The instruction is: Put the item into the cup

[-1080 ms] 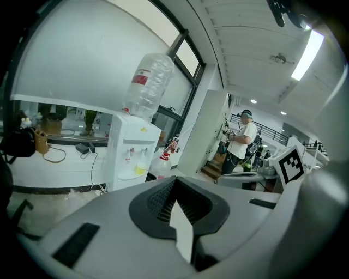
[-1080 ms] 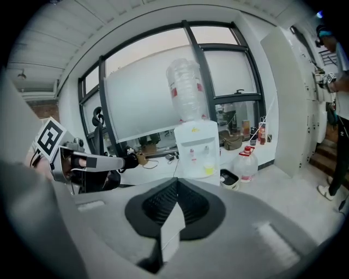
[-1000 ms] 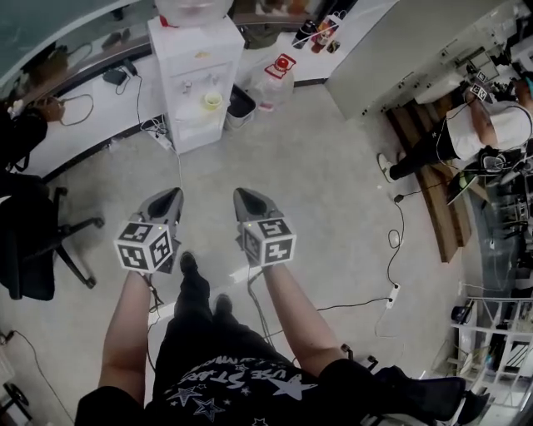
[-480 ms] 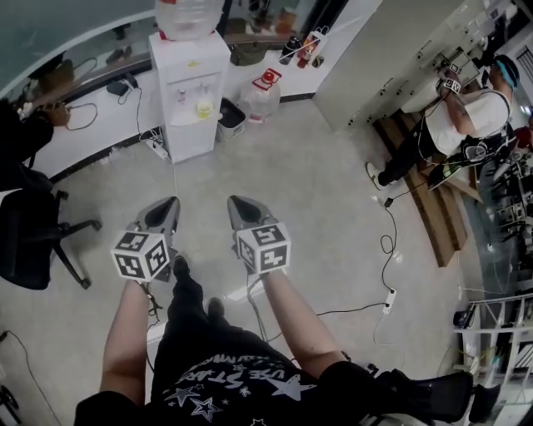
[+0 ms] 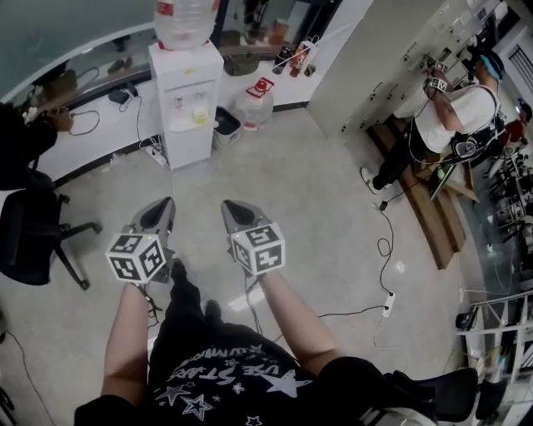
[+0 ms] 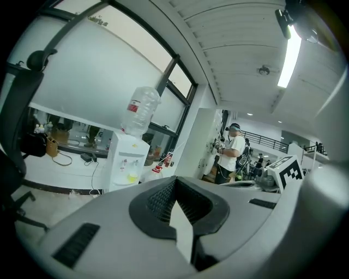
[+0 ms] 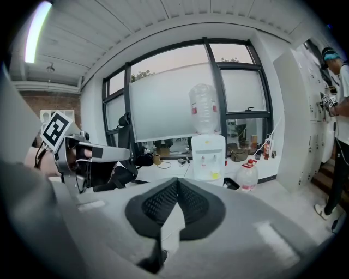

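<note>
So, we count two: the left hand-held gripper [image 5: 163, 210] and the right hand-held gripper [image 5: 228, 210], both with jaws pressed together on nothing, held out over the floor [image 5: 308, 187]. No cup or item shows in any view, so we can't say where either is. There's one water dispenser [image 5: 185, 100] and two jugs, the top jug [image 5: 185, 18] and the floor jug [image 5: 252, 104]. Likely snag: we go looking and trip on the cable [image 5: 385, 250].

Brightly lit overall; the ceiling tube light [image 6: 287, 54] is blown out to glare, lines are bent toward blacked-out fisheye corners, and the left gripper [image 6: 175, 182] is rendered soft up close.
</note>
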A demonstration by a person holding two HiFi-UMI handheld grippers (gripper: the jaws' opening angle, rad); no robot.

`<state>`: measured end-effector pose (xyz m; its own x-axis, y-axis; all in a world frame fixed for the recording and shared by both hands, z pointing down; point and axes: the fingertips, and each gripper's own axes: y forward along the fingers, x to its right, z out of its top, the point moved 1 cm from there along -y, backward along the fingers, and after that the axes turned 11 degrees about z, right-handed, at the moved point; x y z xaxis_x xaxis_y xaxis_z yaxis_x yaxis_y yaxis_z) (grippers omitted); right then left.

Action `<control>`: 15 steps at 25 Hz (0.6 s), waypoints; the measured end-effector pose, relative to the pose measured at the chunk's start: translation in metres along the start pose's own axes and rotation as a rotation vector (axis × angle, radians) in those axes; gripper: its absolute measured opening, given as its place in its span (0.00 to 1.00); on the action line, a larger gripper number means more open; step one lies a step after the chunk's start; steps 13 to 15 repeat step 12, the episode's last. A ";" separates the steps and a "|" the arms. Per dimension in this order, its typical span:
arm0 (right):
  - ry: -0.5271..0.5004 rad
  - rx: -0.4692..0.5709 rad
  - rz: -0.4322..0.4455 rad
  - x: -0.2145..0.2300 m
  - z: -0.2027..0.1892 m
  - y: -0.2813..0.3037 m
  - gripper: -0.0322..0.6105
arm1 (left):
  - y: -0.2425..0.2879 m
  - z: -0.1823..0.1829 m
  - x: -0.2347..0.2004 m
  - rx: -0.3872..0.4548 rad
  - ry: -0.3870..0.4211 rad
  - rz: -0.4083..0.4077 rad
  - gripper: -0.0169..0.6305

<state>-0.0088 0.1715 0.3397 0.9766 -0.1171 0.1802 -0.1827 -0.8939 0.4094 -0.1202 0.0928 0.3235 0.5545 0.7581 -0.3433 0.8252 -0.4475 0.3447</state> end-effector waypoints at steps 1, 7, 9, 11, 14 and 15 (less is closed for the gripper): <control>-0.005 -0.003 0.004 -0.003 -0.001 -0.003 0.05 | -0.004 -0.001 0.002 -0.001 0.005 0.001 0.03; -0.020 0.021 0.016 -0.008 0.012 -0.012 0.05 | -0.016 0.009 0.009 0.017 0.024 0.006 0.03; -0.015 0.027 0.015 -0.009 0.013 -0.014 0.05 | -0.018 0.009 0.012 0.016 0.032 0.004 0.03; -0.013 0.028 0.013 -0.009 0.014 -0.016 0.05 | -0.019 0.007 0.014 0.011 0.043 0.000 0.03; -0.012 0.027 0.012 -0.009 0.014 -0.016 0.05 | -0.020 0.006 0.015 0.009 0.048 -0.002 0.03; -0.012 0.027 0.012 -0.009 0.014 -0.016 0.05 | -0.020 0.006 0.015 0.009 0.048 -0.002 0.03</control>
